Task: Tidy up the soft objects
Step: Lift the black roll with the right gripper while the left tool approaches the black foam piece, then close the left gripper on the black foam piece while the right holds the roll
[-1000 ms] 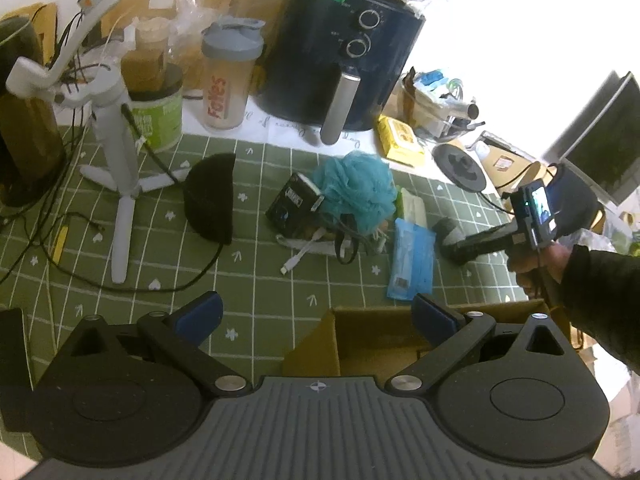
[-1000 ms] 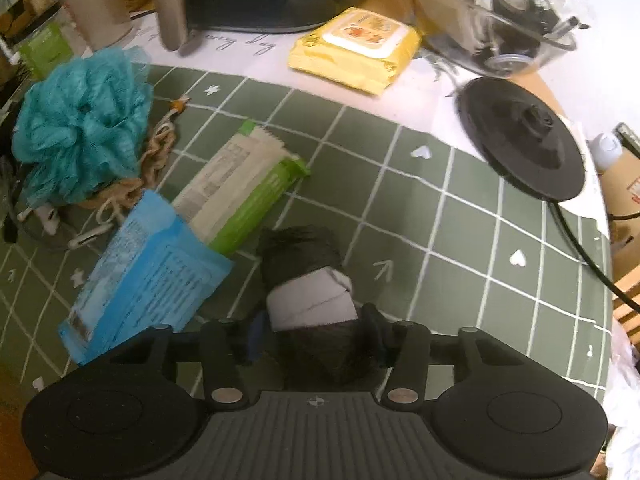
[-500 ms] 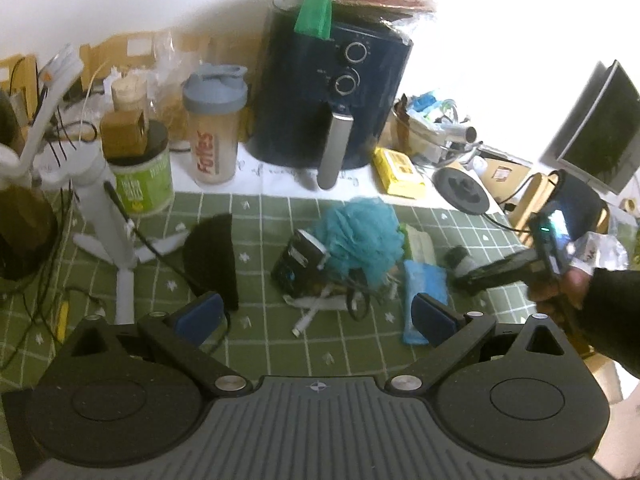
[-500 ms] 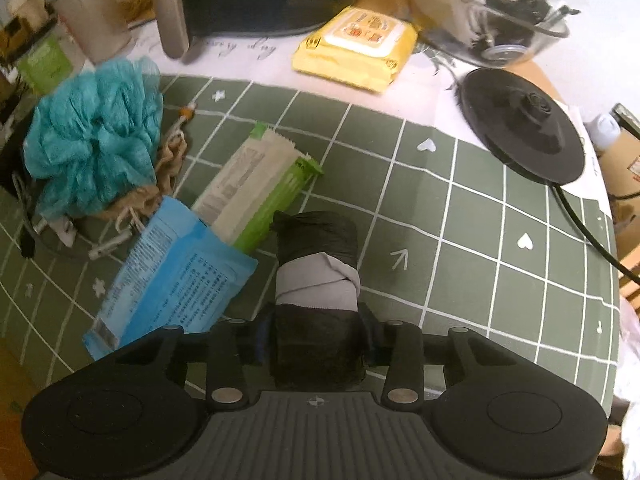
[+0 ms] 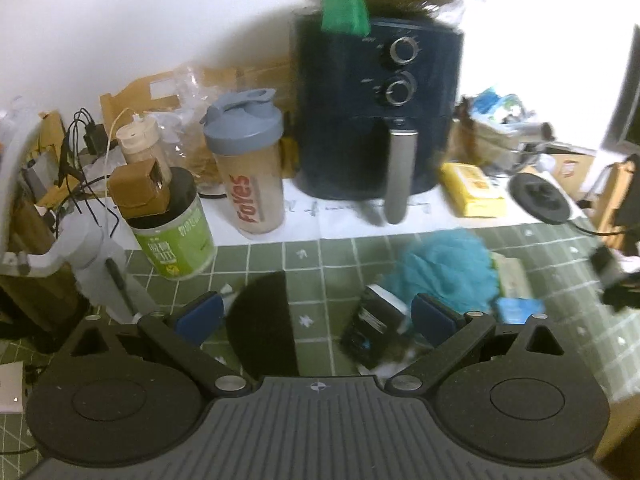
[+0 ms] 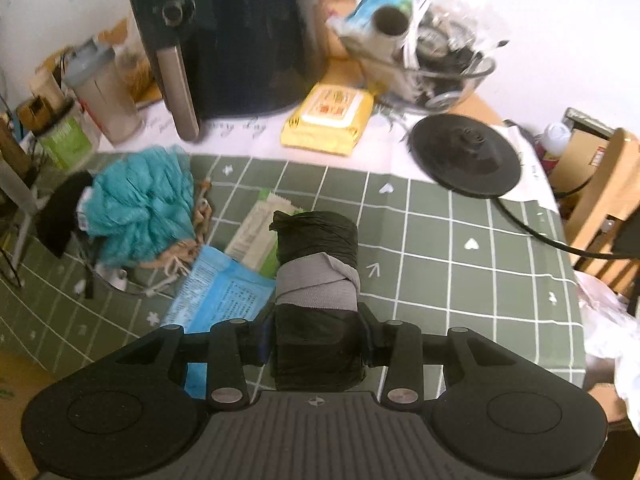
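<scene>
Right gripper (image 6: pixel 318 334): jaws clenched on a dark fabric roll (image 6: pixel 316 264) with a grey band round its middle; the roll is gripped at its near end and juts forward over the green table (image 6: pixel 460 264), its far end unsupported. Left gripper (image 5: pixel 316 312): jaws released and empty, poised over a black cap (image 5: pixel 262 328) and a small dark box (image 5: pixel 370 330), both lying on the table in front of the fryer (image 5: pixel 380 112).

Still on the table in front of the fryer: teal pouf (image 6: pixel 140 204), blue packet (image 6: pixel 218 292) and a green-edged packet (image 6: pixel 256 232), crowded together with cords among them.

Hazards, as judged from this arrangement:
1. The roll is soft and held by one end only; a quick swing could let it sag or slide out of the jaws.
2. The grey band may loosen under the squeeze, so that the roll unwinds.
3. The left jaws, if closed here, could catch the box instead of the cap, or snag a cord and drag the heap.
4. The shaker (image 5: pixel 248 168) and green tub (image 5: pixel 172 232), left of the fryer, stand near the left gripper's path and could be knocked over.
</scene>
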Tool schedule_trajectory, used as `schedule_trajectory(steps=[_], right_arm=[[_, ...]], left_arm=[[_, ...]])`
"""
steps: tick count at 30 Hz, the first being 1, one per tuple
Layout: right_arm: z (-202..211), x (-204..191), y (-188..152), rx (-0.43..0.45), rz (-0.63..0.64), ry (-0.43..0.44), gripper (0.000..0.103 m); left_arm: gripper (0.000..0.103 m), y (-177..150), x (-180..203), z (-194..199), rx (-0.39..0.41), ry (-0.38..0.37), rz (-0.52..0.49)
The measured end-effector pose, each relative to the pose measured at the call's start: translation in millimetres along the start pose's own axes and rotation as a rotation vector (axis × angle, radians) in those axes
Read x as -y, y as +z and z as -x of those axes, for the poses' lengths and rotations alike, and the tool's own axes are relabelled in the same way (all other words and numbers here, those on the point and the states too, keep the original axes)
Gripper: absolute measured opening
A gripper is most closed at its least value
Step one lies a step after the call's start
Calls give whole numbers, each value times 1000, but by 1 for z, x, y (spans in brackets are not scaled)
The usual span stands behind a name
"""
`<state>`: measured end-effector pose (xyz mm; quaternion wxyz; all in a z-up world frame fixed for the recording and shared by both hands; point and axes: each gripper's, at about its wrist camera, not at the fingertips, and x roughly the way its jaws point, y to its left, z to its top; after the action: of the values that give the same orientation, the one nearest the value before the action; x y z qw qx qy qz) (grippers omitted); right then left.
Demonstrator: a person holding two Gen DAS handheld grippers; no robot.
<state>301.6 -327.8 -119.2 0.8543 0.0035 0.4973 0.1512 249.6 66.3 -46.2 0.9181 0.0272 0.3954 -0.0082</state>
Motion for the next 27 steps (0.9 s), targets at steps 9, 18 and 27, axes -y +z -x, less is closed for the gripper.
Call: schedule_trajectory(steps=[9, 18, 27], right_arm=[[54, 1, -19, 75, -59, -15, 43], [88, -5, -43, 114, -141, -9, 43], [100, -10, -57, 125, -190, 1, 43]], left_arm=[[103, -3, -8, -63, -54, 109, 56], [102, -6, 9, -88, -53, 206, -21], [101, 0, 1, -102, -76, 199, 59]])
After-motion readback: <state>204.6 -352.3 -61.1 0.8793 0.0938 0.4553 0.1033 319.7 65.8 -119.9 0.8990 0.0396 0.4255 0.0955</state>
